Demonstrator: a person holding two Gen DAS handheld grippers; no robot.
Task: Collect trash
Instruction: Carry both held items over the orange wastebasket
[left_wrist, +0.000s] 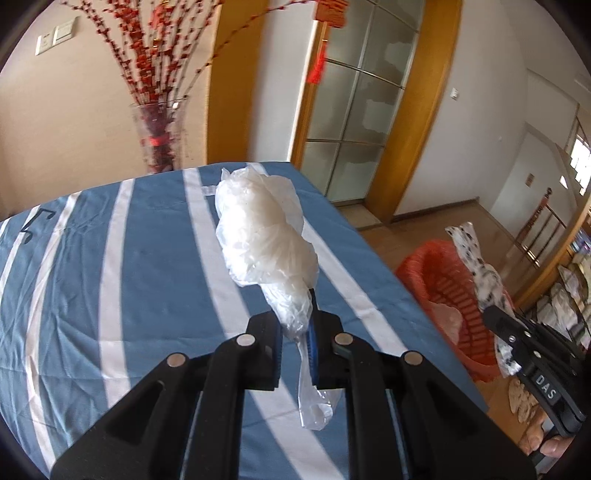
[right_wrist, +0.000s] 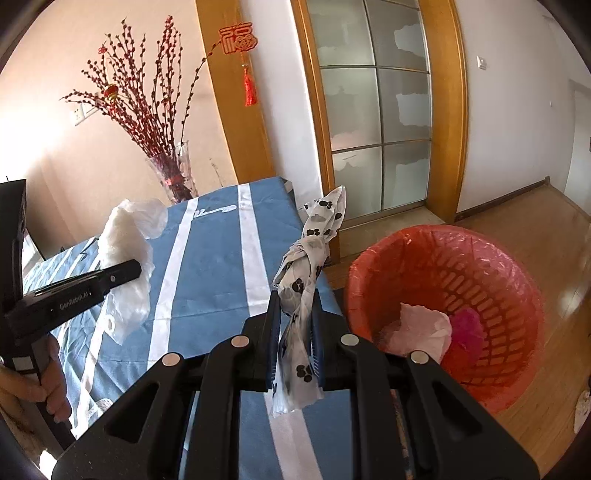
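Note:
My left gripper (left_wrist: 295, 314) is shut on a crumpled clear plastic bag (left_wrist: 262, 236) and holds it above the blue striped tablecloth (left_wrist: 110, 258). The bag also shows in the right wrist view (right_wrist: 125, 240). My right gripper (right_wrist: 295, 306) is shut on a twisted white paw-print bag (right_wrist: 306, 273), held over the table's right edge, left of the red trash basket (right_wrist: 480, 258). The basket stands on the floor and holds a pale crumpled wrapper (right_wrist: 421, 328) and a pink scrap (right_wrist: 467, 328). The basket (left_wrist: 443, 277) and paw-print bag (left_wrist: 476, 266) show at the right of the left wrist view.
A glass vase of red branches (right_wrist: 173, 173) stands at the table's far edge. A frosted glass door (right_wrist: 376, 110) with a yellow wooden frame is behind. Wooden floor (right_wrist: 535, 221) lies to the right of the table.

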